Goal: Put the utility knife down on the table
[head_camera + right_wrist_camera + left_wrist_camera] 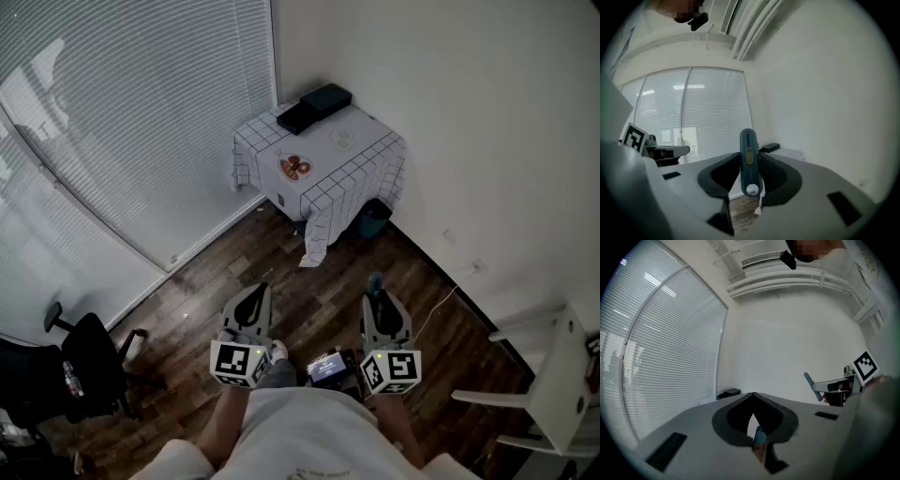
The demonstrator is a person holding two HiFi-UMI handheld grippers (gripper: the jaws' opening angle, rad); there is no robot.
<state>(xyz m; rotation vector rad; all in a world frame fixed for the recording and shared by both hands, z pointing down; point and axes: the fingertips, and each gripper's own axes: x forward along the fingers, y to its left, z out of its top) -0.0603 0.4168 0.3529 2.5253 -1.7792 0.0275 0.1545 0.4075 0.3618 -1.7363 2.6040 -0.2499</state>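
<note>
A teal utility knife [748, 159] with a yellow slider stands upright between the jaws of my right gripper [381, 302], which is shut on its lower end; its tip [375, 280] pokes up past the jaws in the head view. My left gripper [251, 292] is held beside it at the same height, and its jaws meet at the tips [752, 397] with nothing seen between them. Both grippers hover over the wooden floor, well short of the small table [361, 164] with a checked cloth in the room's corner. The knife [808, 379] also shows in the left gripper view.
On the table lie two dark boxes [314, 105], an orange-brown item [294, 167] and a pale round thing [341, 140]. A teal bin [375, 220] stands under it. A black office chair [84, 366] is at left, white furniture [553, 375] at right, and a cable [441, 305] lies on the floor.
</note>
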